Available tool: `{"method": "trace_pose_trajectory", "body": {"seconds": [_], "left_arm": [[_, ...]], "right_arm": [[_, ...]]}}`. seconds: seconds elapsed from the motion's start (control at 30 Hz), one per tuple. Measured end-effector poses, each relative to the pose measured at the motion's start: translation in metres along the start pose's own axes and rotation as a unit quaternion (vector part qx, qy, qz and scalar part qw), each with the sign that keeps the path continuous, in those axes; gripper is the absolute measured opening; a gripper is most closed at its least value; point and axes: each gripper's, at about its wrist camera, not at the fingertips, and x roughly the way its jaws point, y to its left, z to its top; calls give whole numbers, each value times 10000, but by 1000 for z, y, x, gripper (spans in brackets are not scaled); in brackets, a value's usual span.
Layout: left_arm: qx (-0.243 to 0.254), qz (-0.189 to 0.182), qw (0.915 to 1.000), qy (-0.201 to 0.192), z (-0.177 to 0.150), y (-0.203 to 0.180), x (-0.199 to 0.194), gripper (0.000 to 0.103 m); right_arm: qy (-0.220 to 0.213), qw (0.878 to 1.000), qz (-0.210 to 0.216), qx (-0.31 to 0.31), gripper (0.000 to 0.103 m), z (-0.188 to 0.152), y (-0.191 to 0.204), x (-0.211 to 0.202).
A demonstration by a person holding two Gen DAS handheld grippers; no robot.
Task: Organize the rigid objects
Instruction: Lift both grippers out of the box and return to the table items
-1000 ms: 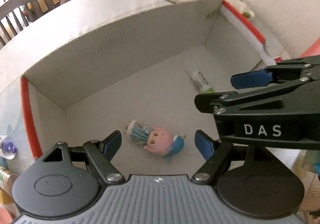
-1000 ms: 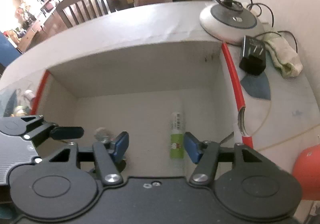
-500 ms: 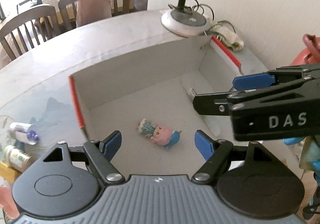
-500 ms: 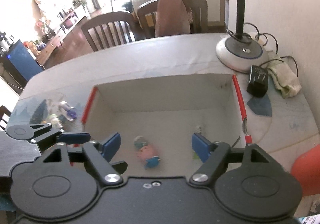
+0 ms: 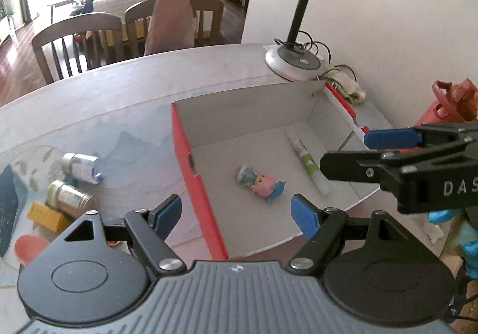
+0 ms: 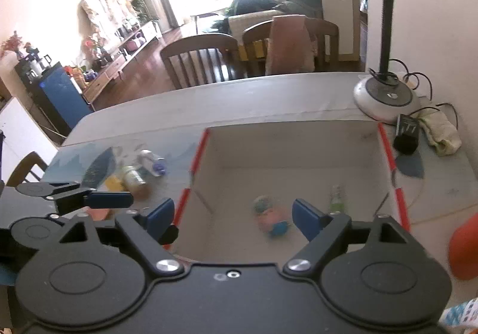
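**Both tongs empty above the box, more clutter waiting at the left**

My left tongs point(image 5: 236, 210) hung spread wide with nothing between the blue pads, low in the middle of the left wrist view. My right tongs point(image 6: 230, 216) were spread too; their jaws had just been opening, and nothing sat between them. In the left view they reached in from the right edge of the frame, clear of everything.

Both pairs pointed down into the white box point(image 5: 248, 113) with the red edges, which fills the centre of each view. I kept it there, I think, because it is the place things get gathered. On its floor lay the small doll point(image 5: 260, 183), pink face and blue dress, on its side near the middle. Well apart from it, along the right wall, lay the green and white tube point(image 5: 307, 164). Neither touched the tongs.

The things not yet sorted sat on the table point(image 5: 119, 95) at the left of the frame, outside the box: a small purple-capped bottle point(image 5: 80, 167) tipped over, a jar point(image 5: 68, 196) just below it, and a yellow block point(image 5: 47, 216) beside that, all close together. With empty, spread jaws, I judged either hand ready to go for one of those next; the tipped bottle looked likely to roll.

The desk lamp point(image 5: 292, 61) stood behind the box, clear of my reach.
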Motion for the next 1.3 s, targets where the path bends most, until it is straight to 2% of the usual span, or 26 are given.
{"method": "trace_pose_trajectory", "body": {"seconds": [0.23,0.6,0.87,0.97,1.03,1.3], "left_arm": [[-18,-58,9999,-160,-27,25,-34,80],[-90,16,9996,-277,-77,106,-85,84],[-166,25,9995,-278,-109,171,-106,85],[-276,-26,9993,-242,-121,194,-109,96],[-326,-83,9991,-272,-128,207,-111,100],[-468,4,9984,-330,-159,246,-101,102]], "right_arm": [[-242,9994,180,-189,90,-12,46,-12],[-570,9974,441,-57,99,-45,120,-6],[-480,9976,507,-32,99,-65,172,18],[-427,9980,459,-27,99,-72,188,29],[-360,9983,447,-48,99,-75,197,36],[-80,9982,289,-528,98,-88,230,71]]}}
